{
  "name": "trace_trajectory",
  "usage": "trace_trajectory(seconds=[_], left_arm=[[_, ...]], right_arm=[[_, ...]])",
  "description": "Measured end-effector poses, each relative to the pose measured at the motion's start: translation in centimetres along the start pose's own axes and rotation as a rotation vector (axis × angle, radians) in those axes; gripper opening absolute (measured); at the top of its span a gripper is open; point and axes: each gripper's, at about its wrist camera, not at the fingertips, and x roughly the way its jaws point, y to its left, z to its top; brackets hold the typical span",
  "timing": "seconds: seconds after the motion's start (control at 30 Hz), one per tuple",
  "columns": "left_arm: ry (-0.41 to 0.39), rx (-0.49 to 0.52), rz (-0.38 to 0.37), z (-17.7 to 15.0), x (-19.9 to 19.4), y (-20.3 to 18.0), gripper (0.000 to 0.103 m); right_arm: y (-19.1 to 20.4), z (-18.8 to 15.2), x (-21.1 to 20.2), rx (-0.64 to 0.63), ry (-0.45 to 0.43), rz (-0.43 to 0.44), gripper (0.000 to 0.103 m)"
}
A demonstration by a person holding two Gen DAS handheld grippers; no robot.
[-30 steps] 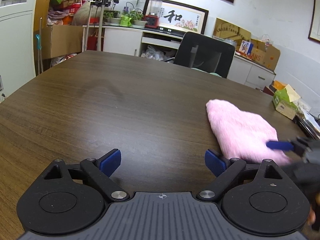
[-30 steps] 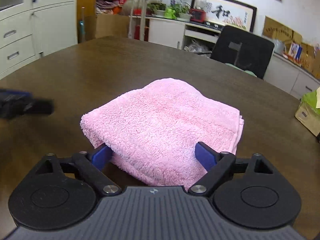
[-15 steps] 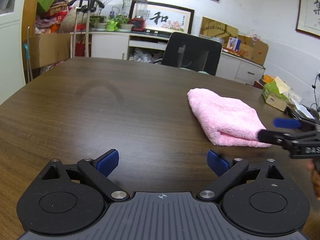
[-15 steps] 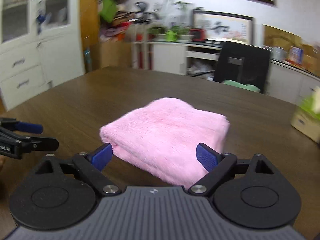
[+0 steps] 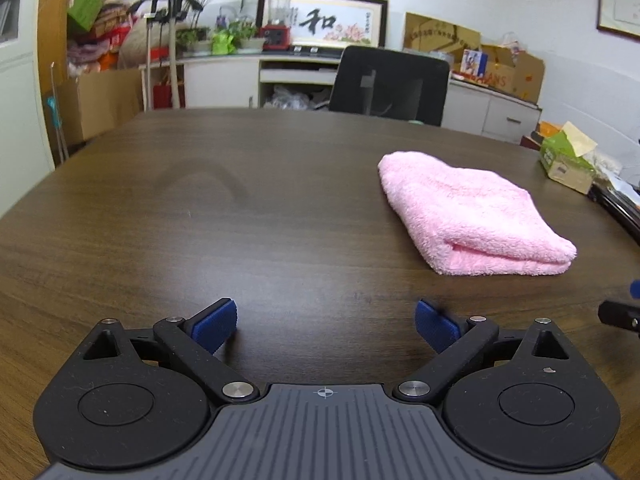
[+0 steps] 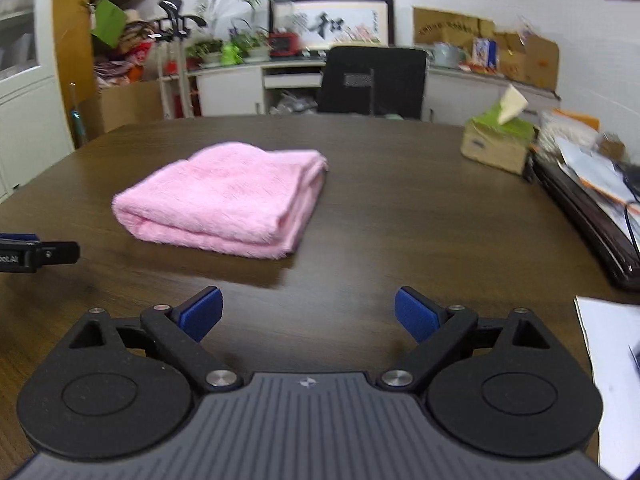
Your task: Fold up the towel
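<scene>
Towel [image 5: 472, 216] of pink, fluffy terry lay folded into a thick, soft-edged rectangle on the dark wood-grain table [image 5: 240, 220], its stacked layers showing as a rounded fold along the near edge. At the bottom of the left wrist view, the left gripper [image 5: 326, 326] stood wide open with nothing between its ribbed blue pads [image 5: 214, 324], the matte black linkage arms and round pivot housings spread to either side above a grooved grey body; it touched neither cloth nor anything else that could be seen, and the towel sat up and to the right of it, in the right middle of the frame, well apart from the fingers. In the right wrist view the right gripper [image 6: 308, 314] was likewise spread wide and empty, its blue pads [image 6: 414, 314] over bare tabletop, with the towel [image 6: 224, 196] in the left centre of the frame, beyond the left finger and clear of it. A dark tip of the other tool showed at the left edge of that frame, just below and left of the towel, not touching it. Further out, a green and tan cardboard tissue box [image 6: 498, 140] stood in the upper right, papers and a dark flat case lay along the right edge, and a black office chair [image 6: 374, 80] stood behind the table's far rim.
</scene>
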Motion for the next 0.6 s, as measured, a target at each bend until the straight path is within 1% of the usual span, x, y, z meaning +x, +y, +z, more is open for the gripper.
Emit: trace_trajectory(seconds=[0.07, 0.2, 0.37, 0.6], left_arm=[[0.001, 0.003, 0.005, 0.1, 0.1, -0.1, 0.101], [0.013, 0.026, 0.019, 0.0, 0.2, -0.8, 0.102], [0.027, 0.052, 0.036, -0.1, 0.4, -1.5, 0.103], [0.037, 0.064, 0.07, -0.2, 0.5, -2.2, 0.103]], right_arm=[[-0.3, -0.1, 0.2, 0.014, 0.019, -0.01, 0.095], [-0.2, -0.2, 0.1, -0.003, 0.029, -0.028, 0.097], [-0.1, -0.3, 0.2, -0.014, 0.044, -0.055, 0.102], [-0.2, -0.2, 0.3, -0.029, 0.052, -0.073, 0.102]])
